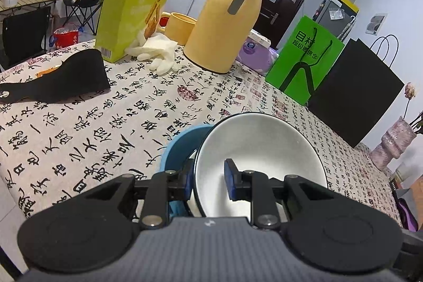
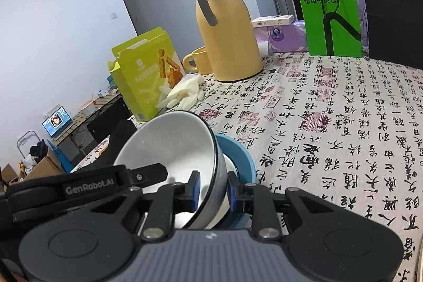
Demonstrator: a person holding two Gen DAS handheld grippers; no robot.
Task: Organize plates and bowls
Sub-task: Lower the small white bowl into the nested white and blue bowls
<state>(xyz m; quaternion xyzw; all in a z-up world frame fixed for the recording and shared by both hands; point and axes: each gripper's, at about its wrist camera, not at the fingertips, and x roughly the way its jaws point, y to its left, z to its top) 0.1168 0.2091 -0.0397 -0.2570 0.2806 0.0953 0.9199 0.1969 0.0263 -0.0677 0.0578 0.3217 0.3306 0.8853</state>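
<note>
Both claws sit on one white bowl [image 1: 260, 163], opposite sides of the rim. Left claw [image 1: 208, 177] grasps the rim, one pad inside, one outside. Right claw [image 2: 212, 189] straddles the wall; pad contact looks likely, though I can't confirm. Bowl is tilted, resting in or against the blue bowl [image 2: 239, 157] on the tabletop [image 1: 105, 118].

Step, as I read it: nesting white into blue. Next move needs the bowl levelled and seated squarely, then both claws released without dragging the rim. Thermos [image 1: 224, 25] and green bag [image 1: 304, 57] stand well apart.
</note>
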